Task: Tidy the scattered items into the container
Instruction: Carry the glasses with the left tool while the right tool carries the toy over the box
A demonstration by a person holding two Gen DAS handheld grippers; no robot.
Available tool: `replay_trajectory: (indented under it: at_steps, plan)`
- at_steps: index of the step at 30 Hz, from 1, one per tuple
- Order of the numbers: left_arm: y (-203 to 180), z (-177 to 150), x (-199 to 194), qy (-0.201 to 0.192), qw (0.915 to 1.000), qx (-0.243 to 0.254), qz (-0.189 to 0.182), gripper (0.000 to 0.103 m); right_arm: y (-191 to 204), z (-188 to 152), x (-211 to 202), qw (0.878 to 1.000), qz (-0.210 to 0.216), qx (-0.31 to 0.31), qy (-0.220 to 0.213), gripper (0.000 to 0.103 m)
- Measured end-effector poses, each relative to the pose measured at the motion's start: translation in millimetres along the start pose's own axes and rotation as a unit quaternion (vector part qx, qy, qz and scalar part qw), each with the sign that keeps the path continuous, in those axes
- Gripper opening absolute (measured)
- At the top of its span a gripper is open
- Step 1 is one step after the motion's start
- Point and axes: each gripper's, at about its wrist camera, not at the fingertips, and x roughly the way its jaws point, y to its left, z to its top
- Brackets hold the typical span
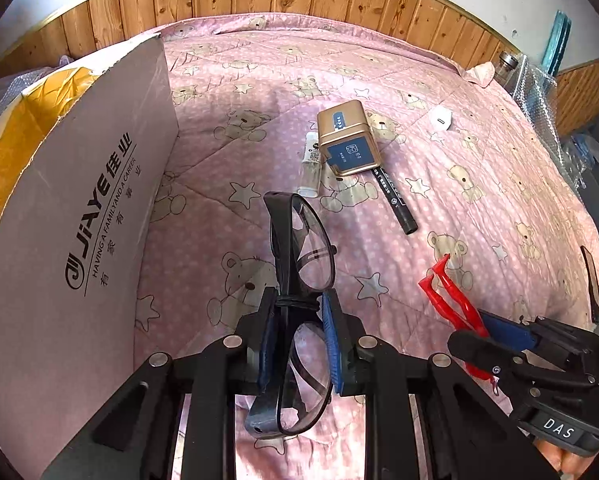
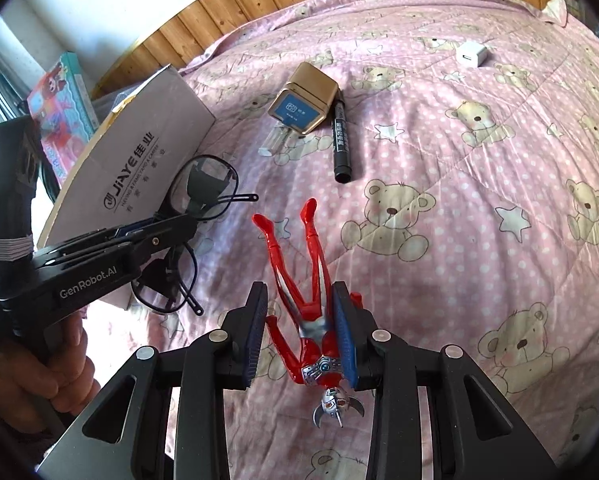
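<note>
Left wrist view: the left hand-held gripper (image 1: 299,312) is clamped on the black glasses (image 1: 299,264), pads pinching the frame near the bridge so both lenses hang clear of the bed.
Glasses: held edge-on, arms folded, lifted off the pink bear quilt (image 1: 439,208); gripping the stiff middle looks meant to spare the lenses.
Right wrist view: the right hand-held gripper (image 2: 299,332) is closed on the red toy figure (image 2: 311,280), squeezing its torso, head towards the camera and legs pointing away.
Toy figure: taken at the widest, firmest part, probably because the thin limbs would slip.
Container: the cardboard box (image 1: 79,208) stands open just left of the glasses, its printed flap upright; the left load seems nearest to going in.
Left on the bed: a gold tin (image 1: 347,140), a small clear bottle (image 1: 309,168) touching it, a black marker (image 1: 395,200) partly under it, and a white charger (image 2: 471,54) well apart.
Judgement: both loads are up, neither yet in the box.
</note>
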Motion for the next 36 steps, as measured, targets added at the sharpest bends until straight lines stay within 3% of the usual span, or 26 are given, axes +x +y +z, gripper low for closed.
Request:
replay_trajectory:
  at_steps: [36]
  plan:
    - [4, -23, -141, -0.103, 0.9944, -0.022, 0.004, 0.023, 76, -25, -59, 0.996, 0.029, -0.071, -0.048, 0.034]
